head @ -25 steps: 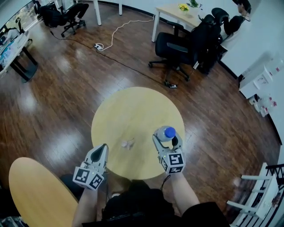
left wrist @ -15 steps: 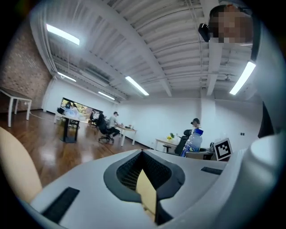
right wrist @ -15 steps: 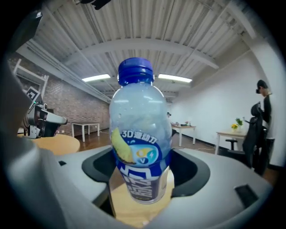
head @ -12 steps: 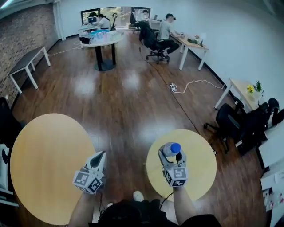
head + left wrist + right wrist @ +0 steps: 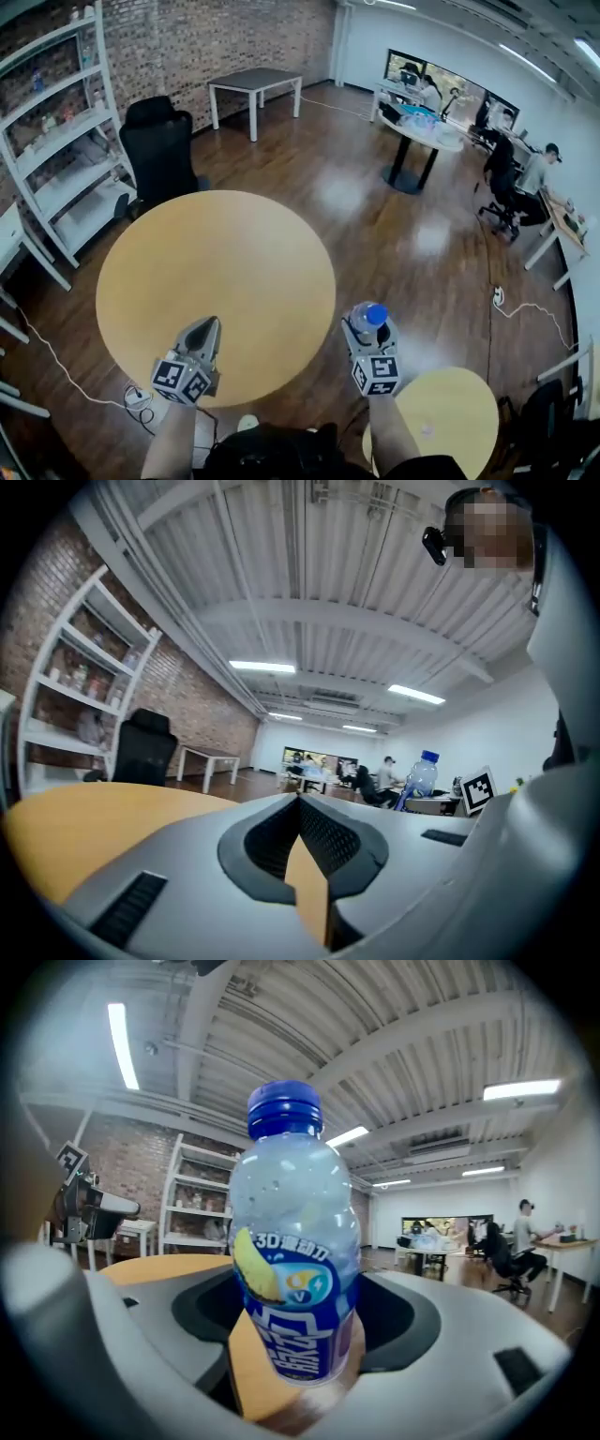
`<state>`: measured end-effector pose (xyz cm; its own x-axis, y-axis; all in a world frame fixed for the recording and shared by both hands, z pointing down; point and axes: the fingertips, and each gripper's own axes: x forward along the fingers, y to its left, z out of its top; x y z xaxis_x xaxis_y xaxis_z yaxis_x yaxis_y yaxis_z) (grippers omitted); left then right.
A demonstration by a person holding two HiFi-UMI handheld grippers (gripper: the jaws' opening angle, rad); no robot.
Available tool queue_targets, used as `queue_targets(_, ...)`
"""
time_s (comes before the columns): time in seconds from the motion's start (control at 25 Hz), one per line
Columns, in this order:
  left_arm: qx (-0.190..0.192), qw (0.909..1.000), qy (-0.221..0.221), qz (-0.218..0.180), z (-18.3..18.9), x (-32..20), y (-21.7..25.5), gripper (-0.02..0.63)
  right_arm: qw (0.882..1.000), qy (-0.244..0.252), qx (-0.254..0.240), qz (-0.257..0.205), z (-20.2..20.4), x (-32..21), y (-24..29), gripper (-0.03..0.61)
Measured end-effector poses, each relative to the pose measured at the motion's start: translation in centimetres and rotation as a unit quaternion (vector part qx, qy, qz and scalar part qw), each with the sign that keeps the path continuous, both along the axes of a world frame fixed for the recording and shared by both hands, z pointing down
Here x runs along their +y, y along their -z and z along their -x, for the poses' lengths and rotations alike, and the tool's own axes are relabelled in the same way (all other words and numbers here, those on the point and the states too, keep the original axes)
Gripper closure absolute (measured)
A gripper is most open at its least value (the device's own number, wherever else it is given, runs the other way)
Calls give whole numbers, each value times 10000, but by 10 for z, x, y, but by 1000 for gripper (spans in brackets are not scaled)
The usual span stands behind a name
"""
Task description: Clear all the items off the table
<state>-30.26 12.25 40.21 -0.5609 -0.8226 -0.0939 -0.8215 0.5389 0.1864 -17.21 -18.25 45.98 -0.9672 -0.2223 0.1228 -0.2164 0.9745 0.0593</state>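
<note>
The big round wooden table [image 5: 216, 272] takes up the middle of the room, and the person stands at its near edge with a tool in each hand. The left gripper [image 5: 204, 330] hangs over the table's near rim with its jaws pressed together and nothing between them. The right gripper [image 5: 368, 332] is off the table's right side, above the dark wood floor [image 5: 375, 216], its jaws clamped round the lower body of a clear plastic drink bottle [image 5: 370, 316]. The bottle stands upright, with a blue cap and a blue and yellow label. Further right of the big table, and nearer the person, is a smaller round table [image 5: 464, 408] with a small pale scrap [image 5: 427, 429] on it, too small to make out. Beyond the big table's far left edge stand a black office chair [image 5: 159, 150] and a white shelving unit [image 5: 56, 141] against the brick wall.
</note>
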Motion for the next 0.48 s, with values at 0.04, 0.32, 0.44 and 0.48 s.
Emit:
queue_targets(0.04,-11,9994,351,46,4,30,-2,614,9994,334,-19,33,25,21,-2,210)
queue_targets(0.32,210,9752,2201,61,29,230,-19,614,9774,2108,132,49,146,202,-18,210)
queue_targets(0.44,272,9686,2469,-91,40,272,-25,614,9685,2477,255,74,164,252,-22,209)
queue_targets(0.48,275,9678,2499,-136,44,280,-25,614,9659,2573,293,36,170,264,-21,209)
